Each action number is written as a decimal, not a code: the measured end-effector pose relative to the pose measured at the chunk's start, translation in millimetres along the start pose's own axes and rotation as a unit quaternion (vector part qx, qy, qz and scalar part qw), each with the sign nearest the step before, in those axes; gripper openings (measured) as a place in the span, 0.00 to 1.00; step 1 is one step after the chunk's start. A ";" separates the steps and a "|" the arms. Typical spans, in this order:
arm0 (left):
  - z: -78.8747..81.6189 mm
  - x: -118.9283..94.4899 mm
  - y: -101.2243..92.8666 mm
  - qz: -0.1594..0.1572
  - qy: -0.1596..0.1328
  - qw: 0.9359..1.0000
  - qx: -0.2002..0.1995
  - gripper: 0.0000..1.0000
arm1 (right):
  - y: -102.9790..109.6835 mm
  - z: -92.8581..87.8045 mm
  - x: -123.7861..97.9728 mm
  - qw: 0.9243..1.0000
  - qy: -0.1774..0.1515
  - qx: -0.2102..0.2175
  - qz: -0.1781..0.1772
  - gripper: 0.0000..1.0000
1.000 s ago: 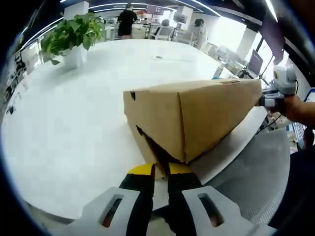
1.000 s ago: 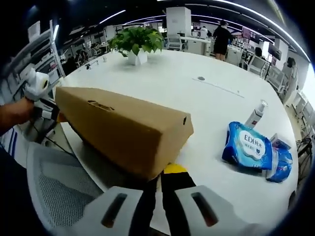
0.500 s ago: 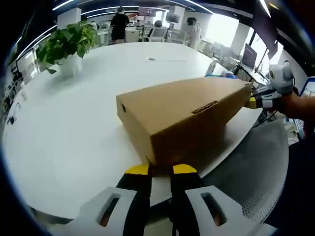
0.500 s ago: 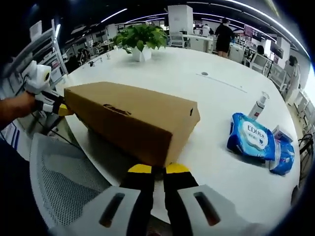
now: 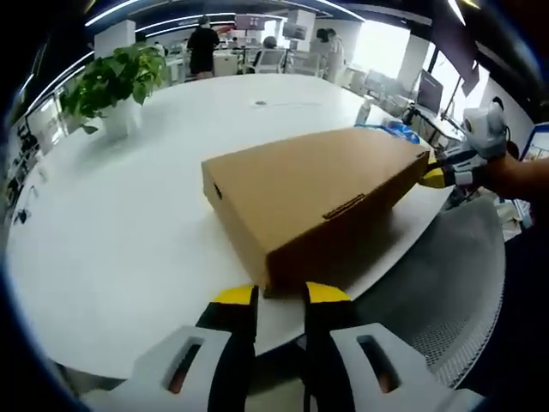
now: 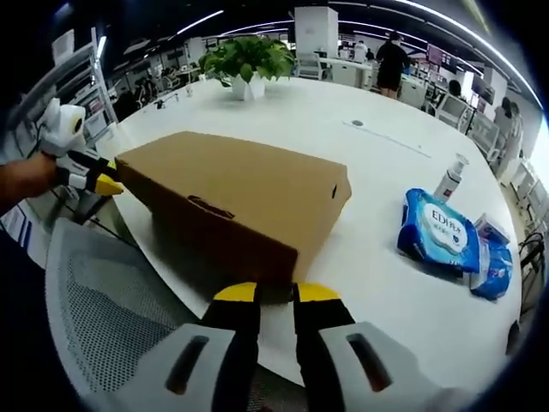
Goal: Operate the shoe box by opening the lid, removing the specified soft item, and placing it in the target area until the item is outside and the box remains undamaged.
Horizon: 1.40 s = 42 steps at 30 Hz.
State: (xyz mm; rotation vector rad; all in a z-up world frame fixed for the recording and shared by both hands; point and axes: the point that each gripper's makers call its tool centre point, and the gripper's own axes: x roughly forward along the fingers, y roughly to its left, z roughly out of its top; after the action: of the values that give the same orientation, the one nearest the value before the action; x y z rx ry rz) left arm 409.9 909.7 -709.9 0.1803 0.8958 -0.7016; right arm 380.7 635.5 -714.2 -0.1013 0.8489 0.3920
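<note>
box (image 5: 313, 193) now flat on table (image 5: 129, 215), was tipped up a sec ago, lid shut. left gripper (image 5: 279, 296) and right gripper (image 6: 274, 293) narrowly parted at opposite box ends, holding nothing.

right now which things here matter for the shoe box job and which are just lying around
For the job:
- cardboard shoe box, lid closed
- left gripper, at one end
- right gripper, at the other end

Lying about:
- blue wet wipes pack
- small spray bottle
- potted plant
- mesh chair

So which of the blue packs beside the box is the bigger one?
The blue wipes pack with white lettering, lying nearer the shoe box; the smaller blue pack sits beyond it.
</note>
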 end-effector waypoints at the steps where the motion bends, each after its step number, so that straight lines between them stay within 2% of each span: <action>1: -0.1 -0.1 -0.1 0.000 0.000 1.000 0.000 0.18 | 0.6 -2.5 -0.4 1.000 0.003 -0.006 -0.001 0.12; 9: 1.8 -2.8 0.3 0.001 0.003 1.000 0.006 0.19 | -1.2 -5.7 -8.1 1.000 0.005 -0.004 -0.003 0.11; 11: 5.4 -4.9 0.0 -0.008 -0.007 1.000 -0.008 0.20 | -4.6 -2.0 -12.6 1.000 0.000 -0.006 -0.007 0.11; 15: 13.3 -13.8 3.5 0.000 -0.014 1.000 -0.001 0.19 | -9.4 16.2 -25.1 1.000 -0.030 0.003 -0.003 0.12; 17: 28.7 -19.6 7.0 0.008 -0.045 0.999 0.006 0.19 | -8.7 30.9 -30.4 0.999 -0.051 0.002 0.000 0.11; 19: 54.3 -26.1 11.2 0.021 -0.107 0.994 0.012 0.18 | -9.4 44.0 -30.6 0.997 -0.071 -0.004 -0.003 0.10; 22: 58.6 -18.0 11.0 0.022 -0.101 0.994 0.023 0.19 | -6.2 48.8 -21.0 0.997 -0.073 -0.011 0.000 0.10; 23: 55.3 -9.4 9.5 0.019 -0.086 0.995 0.035 0.19 | -3.2 48.0 -17.5 0.997 -0.072 -0.015 0.006 0.10; 25: 45.7 1.9 6.1 0.015 -0.059 0.996 0.061 0.19 | 4.0 41.7 -8.3 0.997 -0.061 -0.038 0.017 0.10; 27: 43.7 6.7 2.3 0.012 -0.057 0.996 0.067 0.19 | 6.5 33.3 -2.4 0.996 -0.042 -0.074 0.016 0.09; 28: 39.6 9.5 2.2 0.015 -0.048 0.996 0.074 0.19 | 7.9 33.1 -0.1 0.996 -0.047 -0.073 0.015 0.09; 33: 33.4 15.8 -1.9 0.010 -0.044 0.996 0.072 0.20 | 7.0 24.0 3.1 0.996 -0.041 -0.074 0.019 0.09; 35: 31.1 17.8 -3.6 0.012 -0.037 0.996 0.084 0.21 | 6.7 20.5 3.7 0.996 -0.038 -0.074 0.022 0.10; 36: 34.0 17.6 -3.5 0.012 -0.044 0.995 0.093 0.21 | 6.6 21.7 3.1 0.996 -0.042 -0.074 0.023 0.10; 42: 33.4 16.1 -2.0 0.011 -0.034 0.996 0.087 0.22 | 8.7 24.4 2.0 0.996 -0.045 -0.061 0.036 0.12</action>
State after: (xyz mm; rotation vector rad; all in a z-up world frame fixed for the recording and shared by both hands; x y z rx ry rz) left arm 437.2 886.3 -701.1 0.3188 0.7677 -0.7619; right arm 396.0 650.1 -699.0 -0.1651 0.7406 0.5121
